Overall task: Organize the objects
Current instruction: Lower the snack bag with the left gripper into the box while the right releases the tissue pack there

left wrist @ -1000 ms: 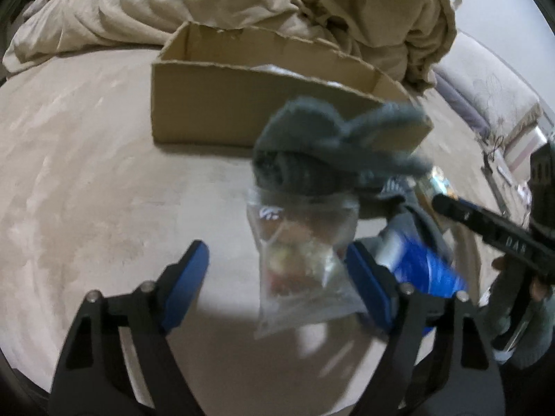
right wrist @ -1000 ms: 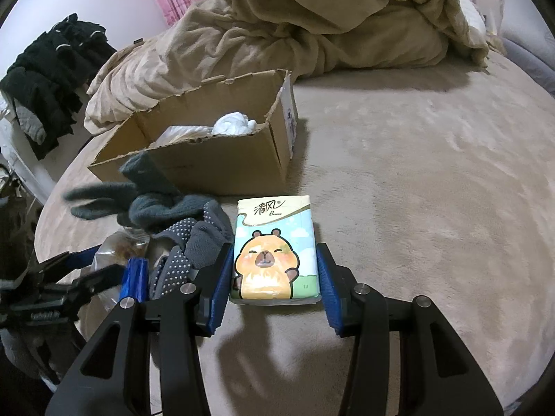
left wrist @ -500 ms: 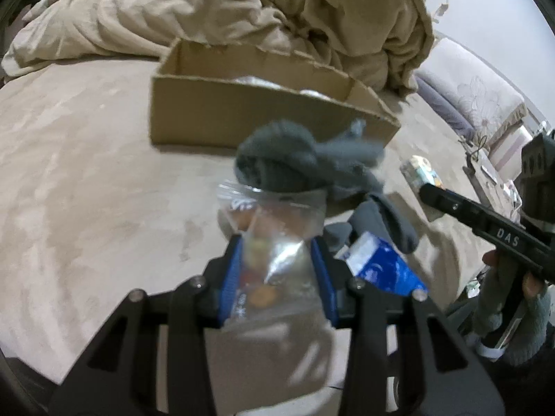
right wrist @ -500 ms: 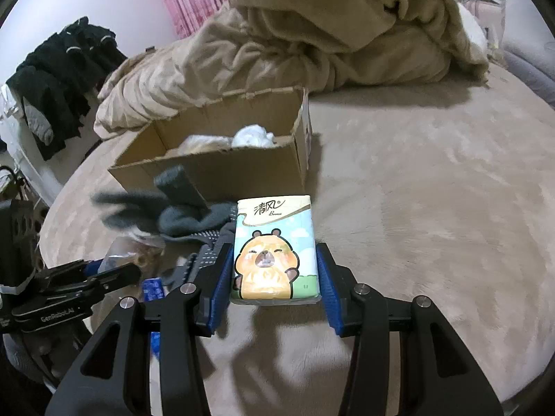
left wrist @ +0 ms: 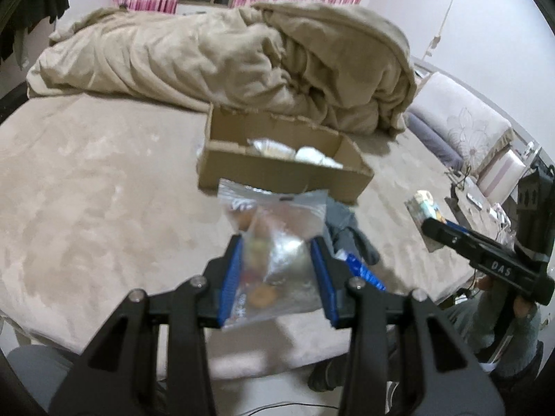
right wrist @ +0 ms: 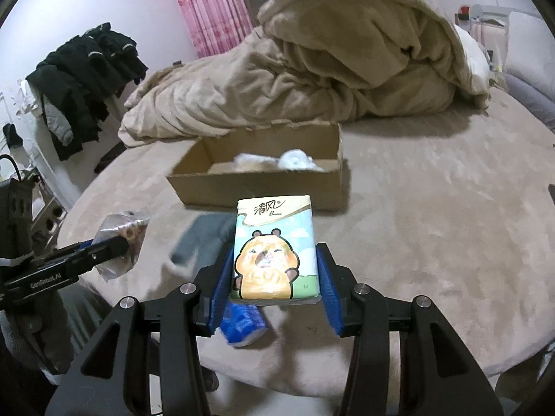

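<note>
My left gripper (left wrist: 275,253) is shut on a clear plastic snack bag (left wrist: 277,242) and holds it above the bed. My right gripper (right wrist: 274,263) is shut on a tissue pack with a cartoon bear (right wrist: 274,246), also raised. An open cardboard box (left wrist: 277,170) with white items inside lies ahead on the bed; it also shows in the right wrist view (right wrist: 263,180). Grey gloves (right wrist: 201,239) and a blue packet (right wrist: 242,326) lie on the bed below the grippers. The right gripper with its pack shows at the right of the left wrist view (left wrist: 430,222).
A crumpled beige duvet (right wrist: 312,69) is heaped behind the box. Dark clothes (right wrist: 83,79) hang at the left. A sofa (left wrist: 461,124) and a low table (left wrist: 485,204) stand beyond the bed's right edge. The beige bed surface (right wrist: 433,225) spreads to the right.
My left gripper closed on the snack bag and lifted it off the bed; the grey glove fell away from it. My right gripper rose with the tissue pack.
</note>
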Demonstrator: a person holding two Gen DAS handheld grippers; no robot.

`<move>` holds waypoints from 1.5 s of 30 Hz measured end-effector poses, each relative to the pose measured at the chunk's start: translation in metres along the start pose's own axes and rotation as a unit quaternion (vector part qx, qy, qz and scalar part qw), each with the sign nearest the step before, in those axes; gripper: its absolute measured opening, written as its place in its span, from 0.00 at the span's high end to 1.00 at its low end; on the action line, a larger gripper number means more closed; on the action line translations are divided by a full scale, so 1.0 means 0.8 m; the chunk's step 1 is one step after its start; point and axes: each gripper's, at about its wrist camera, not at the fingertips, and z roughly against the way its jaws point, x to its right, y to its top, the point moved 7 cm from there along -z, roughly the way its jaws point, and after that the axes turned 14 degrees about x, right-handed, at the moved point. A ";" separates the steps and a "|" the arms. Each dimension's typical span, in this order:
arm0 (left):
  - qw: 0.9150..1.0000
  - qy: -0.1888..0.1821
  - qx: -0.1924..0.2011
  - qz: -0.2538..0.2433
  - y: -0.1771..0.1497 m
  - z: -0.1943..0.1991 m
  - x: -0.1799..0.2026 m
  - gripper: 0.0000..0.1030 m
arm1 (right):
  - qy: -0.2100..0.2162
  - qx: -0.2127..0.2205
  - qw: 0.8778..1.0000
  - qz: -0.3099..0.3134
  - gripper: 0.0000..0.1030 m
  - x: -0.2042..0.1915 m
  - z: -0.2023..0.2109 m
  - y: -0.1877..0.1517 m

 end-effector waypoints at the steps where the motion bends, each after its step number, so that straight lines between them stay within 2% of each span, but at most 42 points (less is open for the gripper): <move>1: 1.000 -0.002 0.004 0.001 0.005 0.004 0.000 0.60 | 0.000 0.004 1.000 0.001 0.53 -0.003 0.005 0.006; 11: 0.999 -0.014 0.050 -0.012 0.068 0.026 0.018 0.60 | 0.005 0.047 0.998 0.031 0.53 -0.028 0.038 0.070; 18: 0.996 -0.016 0.076 -0.033 0.115 0.005 0.020 0.60 | -0.004 0.058 0.997 0.047 0.53 -0.018 0.010 0.110; 21: 0.995 -0.006 0.083 -0.048 0.129 -0.015 0.014 0.60 | -0.012 0.052 0.997 0.046 0.53 -0.004 -0.011 0.117; 27: 0.996 0.008 0.067 -0.053 0.136 -0.075 -0.009 0.60 | -0.020 0.038 0.998 0.043 0.53 0.022 -0.059 0.126; 34: 1.000 0.000 0.008 -0.030 0.118 -0.166 -0.035 0.60 | -0.029 0.008 0.998 0.047 0.53 0.042 -0.131 0.126; 40: 0.999 0.004 -0.025 -0.027 0.102 -0.214 -0.045 0.60 | -0.030 -0.023 0.998 0.049 0.53 0.047 -0.189 0.101; 45: 0.998 0.024 -0.048 -0.040 0.093 -0.244 -0.054 0.59 | -0.042 -0.048 0.997 0.038 0.53 0.061 -0.224 0.088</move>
